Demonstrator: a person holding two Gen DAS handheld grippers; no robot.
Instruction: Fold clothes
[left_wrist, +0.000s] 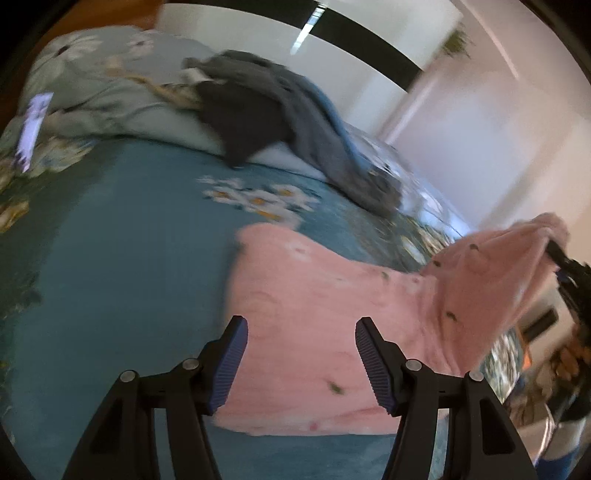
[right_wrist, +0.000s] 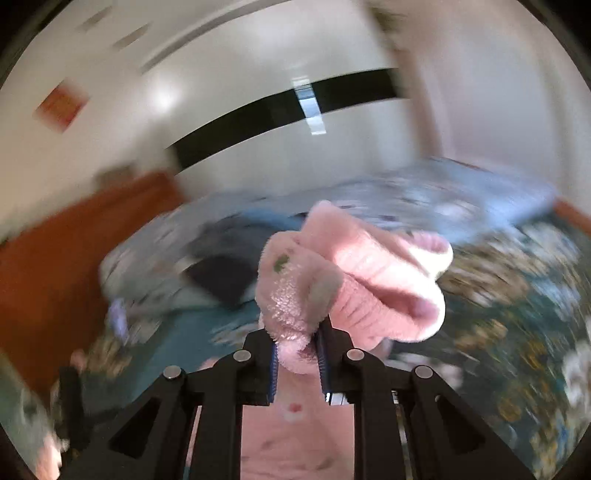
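Note:
A fluffy pink garment (left_wrist: 314, 314) with small dark specks lies on a teal floral bedspread (left_wrist: 122, 236). My left gripper (left_wrist: 301, 363) hovers just above its near part, open, with nothing between the blue pads. At the right edge of the left wrist view, my right gripper (left_wrist: 561, 260) lifts one end of the garment off the bed. In the right wrist view that gripper (right_wrist: 297, 356) is shut on a bunched fold of the pink garment (right_wrist: 354, 273), whose ribbed cuff curls over the fingers.
A heap of dark grey and blue clothes (left_wrist: 273, 110) lies on grey floral pillows (left_wrist: 110, 81) at the head of the bed. A white wardrobe with a black band (right_wrist: 280, 107) stands behind. Orange wood floor (right_wrist: 55, 251) shows to the left.

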